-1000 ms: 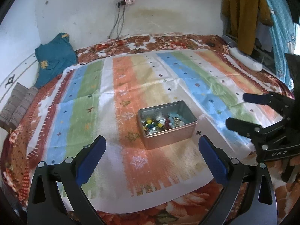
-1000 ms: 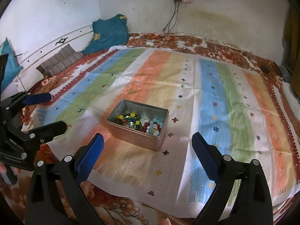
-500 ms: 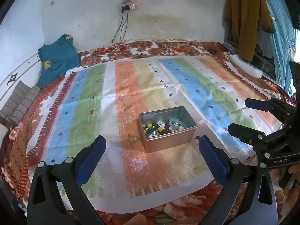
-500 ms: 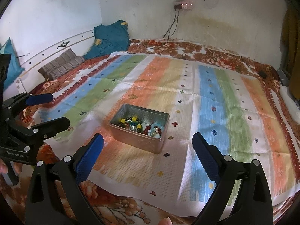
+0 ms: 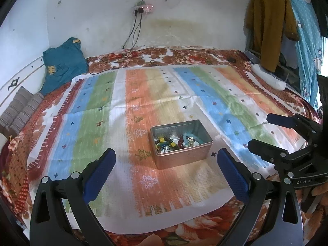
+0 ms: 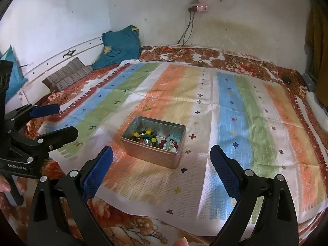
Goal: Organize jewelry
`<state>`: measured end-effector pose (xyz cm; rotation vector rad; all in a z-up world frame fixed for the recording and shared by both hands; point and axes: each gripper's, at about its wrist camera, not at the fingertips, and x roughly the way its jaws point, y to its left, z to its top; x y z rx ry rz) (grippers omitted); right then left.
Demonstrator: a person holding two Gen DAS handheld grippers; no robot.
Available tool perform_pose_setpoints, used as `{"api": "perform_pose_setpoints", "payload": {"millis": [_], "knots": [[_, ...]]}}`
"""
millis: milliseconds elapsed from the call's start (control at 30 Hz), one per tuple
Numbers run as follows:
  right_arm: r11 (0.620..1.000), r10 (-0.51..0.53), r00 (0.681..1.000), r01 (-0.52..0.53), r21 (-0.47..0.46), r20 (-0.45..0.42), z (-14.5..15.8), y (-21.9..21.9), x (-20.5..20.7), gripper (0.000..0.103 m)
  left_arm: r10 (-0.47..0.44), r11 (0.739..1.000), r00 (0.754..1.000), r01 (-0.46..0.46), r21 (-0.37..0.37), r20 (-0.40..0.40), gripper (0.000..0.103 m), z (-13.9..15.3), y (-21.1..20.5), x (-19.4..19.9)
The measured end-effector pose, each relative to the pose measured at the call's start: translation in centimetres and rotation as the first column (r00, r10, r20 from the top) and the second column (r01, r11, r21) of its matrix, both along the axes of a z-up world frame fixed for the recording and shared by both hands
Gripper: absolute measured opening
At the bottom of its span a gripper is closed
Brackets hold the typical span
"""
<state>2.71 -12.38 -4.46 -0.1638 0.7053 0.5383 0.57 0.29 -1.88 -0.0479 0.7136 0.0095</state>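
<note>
Left tool [image 5: 166, 169], right tool [image 6: 162, 164] both spread wide, empty, above striped cloth [image 5: 102, 106]; bead-filled tin [image 5: 182, 155] ahead.

The tin [image 5: 181, 143] was a rectangular metal box, open at the top with no lid on it. It sat flat, just below the centre of the frame in both views, turned at an angle to the picture edges. The beads [image 5: 176, 141] lay loose inside it, heaped toward the near wall of the tin [image 6: 153, 141]. The beads [image 6: 154, 138] were mixed: yellow, green and dark ones to the left, red, pale blue and clear ones to the right.
</note>
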Motion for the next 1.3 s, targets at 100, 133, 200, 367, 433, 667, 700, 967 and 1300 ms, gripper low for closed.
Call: {"api": "perform_pose_setpoints", "payload": {"millis": [100,133,200,367,433,667,700,967,1300], "knots": [[1.000,-0.002,1.000,0.002,-0.002,0.000,0.0,0.0,0.0,0.096,-0.005,1.000,1.000,0.005,0.001,0.001,0.097,0.0,0.0,-0.1],[1.000,-0.002,1.000,0.002,-0.002,0.000,0.1,0.0,0.0,0.096,-0.007,1.000,1.000,0.007,0.000,0.003,0.097,0.0,-0.1,-0.1],[1.000,-0.002,1.000,0.002,-0.001,-0.003,0.1,-0.1,0.1,0.096,-0.006,1.000,1.000,0.006,0.000,0.003,0.097,0.1,-0.1,-0.1],[1.000,0.001,1.000,-0.001,0.008,0.004,0.2,-0.2,0.0,0.096,-0.008,1.000,1.000,0.008,0.004,0.002,0.097,0.1,-0.2,-0.1],[1.000,-0.002,1.000,0.002,0.015,0.007,0.2,-0.4,0.1,0.096,-0.009,1.000,1.000,0.009,0.003,0.006,0.097,0.1,-0.2,-0.1],[1.000,-0.002,0.999,0.002,0.024,0.033,0.6,-0.4,-0.3,0.096,-0.004,1.000,1.000,0.003,0.021,0.019,0.097,0.4,-0.3,-0.3],[1.000,-0.003,0.999,0.002,0.023,0.036,0.6,-0.4,-0.3,0.096,-0.001,1.000,1.000,0.001,0.023,0.017,0.097,0.4,-0.3,-0.3],[1.000,-0.003,0.999,0.002,0.022,0.036,0.6,-0.2,-0.4,0.096,-0.008,1.000,0.999,0.008,0.013,0.031,0.097,0.5,-0.3,-0.4],[1.000,0.000,0.998,-0.002,0.026,0.056,0.5,-0.1,-0.9,0.096,-0.013,1.000,0.998,0.013,0.001,0.057,0.097,0.8,-0.3,-0.6]]}}
